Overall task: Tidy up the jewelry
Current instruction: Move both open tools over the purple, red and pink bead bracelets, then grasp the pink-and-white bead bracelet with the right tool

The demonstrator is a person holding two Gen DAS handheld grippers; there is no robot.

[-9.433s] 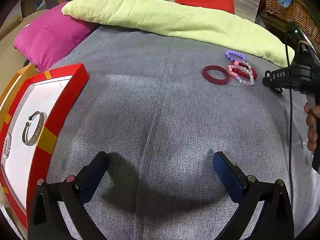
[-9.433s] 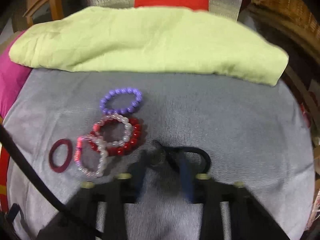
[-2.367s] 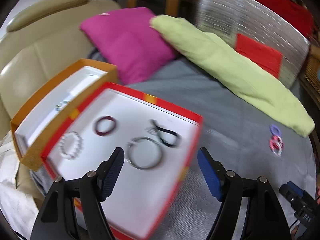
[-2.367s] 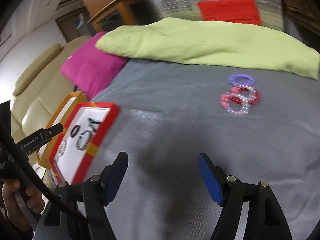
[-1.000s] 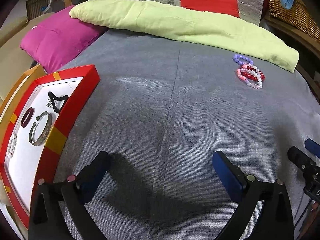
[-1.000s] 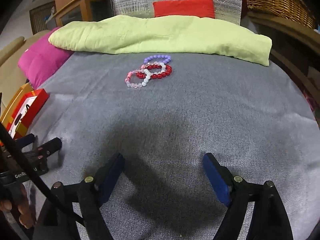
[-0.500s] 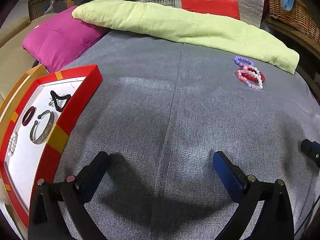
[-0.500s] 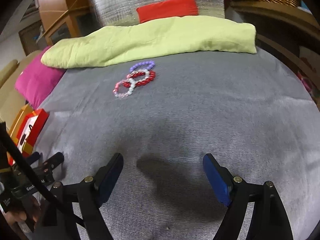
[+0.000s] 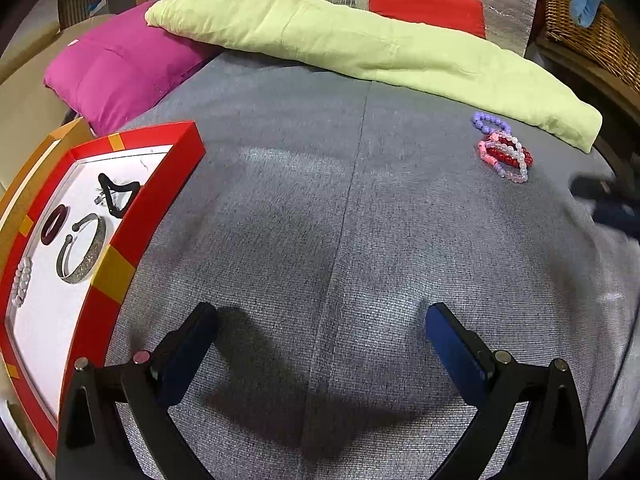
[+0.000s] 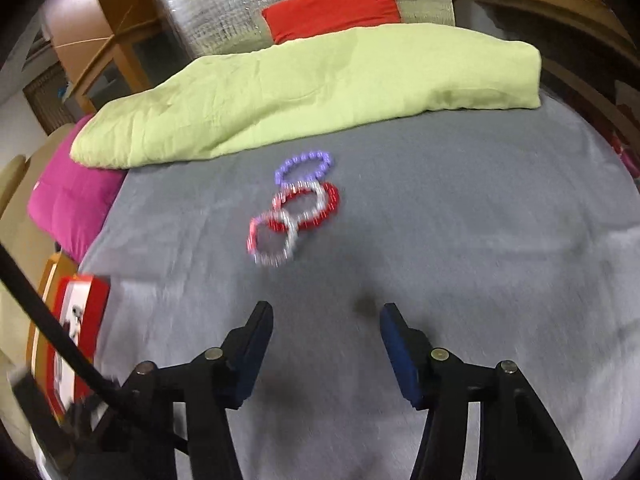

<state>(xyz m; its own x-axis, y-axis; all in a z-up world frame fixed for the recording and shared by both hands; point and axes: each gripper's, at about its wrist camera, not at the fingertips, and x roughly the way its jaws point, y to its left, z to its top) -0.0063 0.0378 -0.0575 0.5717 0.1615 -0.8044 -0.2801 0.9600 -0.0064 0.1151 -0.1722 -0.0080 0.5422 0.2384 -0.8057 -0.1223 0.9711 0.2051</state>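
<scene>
At the far left edge of the grey woven fabric surface, a shallow red-rimmed box with yellow tape patches and a smooth white floor holds four pieces: a strand of small white beads, a dark red ring bangle, an open engraved metal cuff, and a black triangular clip. A magenta cushion lies behind the box; a long, soft, lime-green pillow runs across the back, with a red square pad on crinkled silver foil behind it. Left gripper: jaws spread wide, blue pads, nothing between them, over bare fabric. Well to the right, a cluster of loose bracelets rests on the fabric near the pillow: a lilac bead loop, a glossy red bead loop, and a pale pink-white bead loop, overlapping one another. Right gripper: jaws closing, nothing between them, short of the cluster; frame is motion-blurred.
</scene>
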